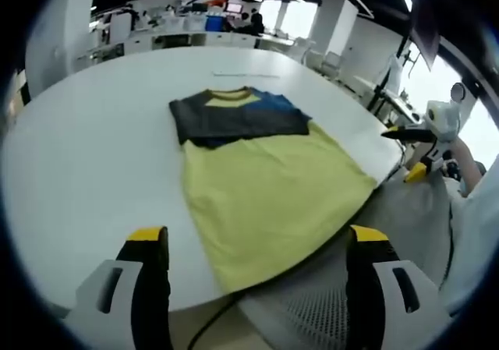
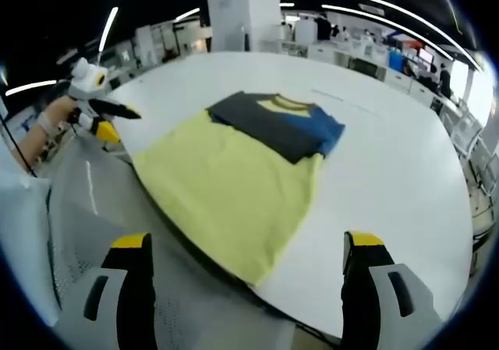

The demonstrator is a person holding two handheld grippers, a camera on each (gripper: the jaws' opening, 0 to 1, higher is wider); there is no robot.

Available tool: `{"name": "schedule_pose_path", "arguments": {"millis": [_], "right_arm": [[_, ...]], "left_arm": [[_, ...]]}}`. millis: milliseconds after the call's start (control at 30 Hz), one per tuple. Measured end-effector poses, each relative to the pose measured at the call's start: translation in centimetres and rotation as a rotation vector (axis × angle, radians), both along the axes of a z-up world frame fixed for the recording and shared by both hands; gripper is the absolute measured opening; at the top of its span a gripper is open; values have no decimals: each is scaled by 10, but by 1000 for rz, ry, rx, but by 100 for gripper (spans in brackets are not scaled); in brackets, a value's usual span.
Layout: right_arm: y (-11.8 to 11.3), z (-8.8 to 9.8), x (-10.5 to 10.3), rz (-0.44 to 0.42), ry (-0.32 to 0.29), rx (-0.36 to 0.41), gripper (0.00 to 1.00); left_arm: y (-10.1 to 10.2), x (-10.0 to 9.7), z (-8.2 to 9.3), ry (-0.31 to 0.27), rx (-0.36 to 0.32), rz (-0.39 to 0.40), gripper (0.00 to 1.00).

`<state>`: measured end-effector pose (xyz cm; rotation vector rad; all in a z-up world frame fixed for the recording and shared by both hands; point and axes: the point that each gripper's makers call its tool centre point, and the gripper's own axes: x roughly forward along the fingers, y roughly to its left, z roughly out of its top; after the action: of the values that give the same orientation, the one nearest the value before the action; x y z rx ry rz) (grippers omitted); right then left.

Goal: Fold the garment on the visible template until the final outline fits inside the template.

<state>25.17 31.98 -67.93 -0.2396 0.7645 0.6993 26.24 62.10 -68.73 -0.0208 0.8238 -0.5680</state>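
Jaws of both grippers stand wide apart and empty; the garment [image 1: 261,182] lies flat on the tabletop [image 1: 93,155] ahead of them, long axis running away from the jaws, yellow hem nearest, left gripper [image 1: 257,245] and right gripper [image 2: 248,252] about equally near.

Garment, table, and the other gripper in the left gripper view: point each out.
garment [image 1: 265,186]: left gripper view, on its yellow body.
table [image 1: 86,163]: left gripper view, bare white top.
right gripper [image 1: 407,152]: left gripper view, between its jaws.
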Motion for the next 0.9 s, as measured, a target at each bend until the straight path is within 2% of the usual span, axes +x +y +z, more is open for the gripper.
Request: {"name": "schedule_pose_path", "arguments": {"millis": [433, 600, 700, 900], "right_arm": [[-1, -12, -3, 10, 31, -12, 100], [-3, -15, -4, 8, 41, -16, 100], [-5, -20, -7, 6, 76, -29, 93], [-8, -21, -3, -23, 70, -26, 98]], "left_arm": [[12, -5, -21, 57, 3, 42, 88], [14, -8, -28, 92, -21, 59, 82], [15, -10, -31, 113, -33, 68, 78], [18, -14, -37, 136, -12, 72, 75]]}}
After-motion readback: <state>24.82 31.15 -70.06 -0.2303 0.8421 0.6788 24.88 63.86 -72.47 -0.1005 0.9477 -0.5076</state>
